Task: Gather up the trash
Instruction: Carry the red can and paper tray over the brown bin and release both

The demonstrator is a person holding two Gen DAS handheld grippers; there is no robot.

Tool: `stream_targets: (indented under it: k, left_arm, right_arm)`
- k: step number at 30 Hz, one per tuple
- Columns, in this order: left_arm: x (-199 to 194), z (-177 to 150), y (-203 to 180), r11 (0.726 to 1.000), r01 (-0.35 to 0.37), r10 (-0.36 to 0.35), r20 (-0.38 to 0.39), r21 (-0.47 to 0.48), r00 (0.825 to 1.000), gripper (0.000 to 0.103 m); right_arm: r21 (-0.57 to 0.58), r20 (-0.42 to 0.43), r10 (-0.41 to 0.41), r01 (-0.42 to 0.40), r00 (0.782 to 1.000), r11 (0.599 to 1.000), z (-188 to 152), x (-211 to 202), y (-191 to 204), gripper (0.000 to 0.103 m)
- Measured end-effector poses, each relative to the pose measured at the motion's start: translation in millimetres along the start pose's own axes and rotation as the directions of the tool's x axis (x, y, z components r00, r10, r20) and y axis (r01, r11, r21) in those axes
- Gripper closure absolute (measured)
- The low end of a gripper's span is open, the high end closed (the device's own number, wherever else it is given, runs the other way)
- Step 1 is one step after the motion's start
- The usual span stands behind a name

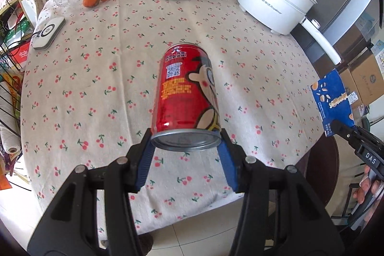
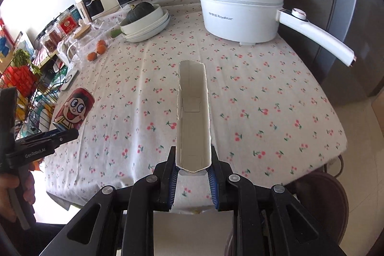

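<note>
In the left wrist view, the left gripper [image 1: 186, 143] has its blue fingers [image 1: 145, 155] closed on the bottom rim of a red can [image 1: 187, 92], held out above the cherry-print tabletop [image 1: 96, 88]; the right gripper [image 1: 345, 133] holds a blue box [image 1: 332, 97] off the table's edge. In the right wrist view, the right gripper [image 2: 193, 169] pinches the open box [image 2: 193, 112] at its near end between both fingers [image 2: 212, 181], lifted over the tabletop [image 2: 264, 100]; the can [image 2: 73, 109] sits at left in the left gripper [image 2: 60, 130].
</note>
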State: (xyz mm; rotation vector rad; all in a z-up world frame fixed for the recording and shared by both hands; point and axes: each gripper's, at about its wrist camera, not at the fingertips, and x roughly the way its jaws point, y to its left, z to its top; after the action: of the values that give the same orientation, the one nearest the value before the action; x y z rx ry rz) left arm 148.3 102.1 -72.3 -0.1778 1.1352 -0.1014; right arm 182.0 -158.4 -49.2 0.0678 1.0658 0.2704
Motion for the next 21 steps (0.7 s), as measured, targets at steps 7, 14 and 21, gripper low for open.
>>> stream_targets:
  k: [7, 14, 21]
  left_arm:
    - [-7, -20, -26, 0.998, 0.028, -0.029, 0.012, 0.052, 1.000, 0.050]
    - [-8, -37, -63, 0.984, 0.068, -0.070, 0.005, 0.165, 0.998, 0.050]
    - [-9, -52, -104, 0.960, 0.124, -0.122, -0.022, 0.252, 0.992, 0.050]
  right_arm:
    - [0.068, -0.005, -0.027, 0.028, 1.000, 0.997, -34, -25, -33, 0.079]
    - [0.138, -0.008, -0.030, 0.030, 1.000, 0.990, -61, -43, -65, 0.079]
    - [0.179, -0.013, -0.049, 0.050, 0.999, 0.983, -92, -57, -96, 0.079]
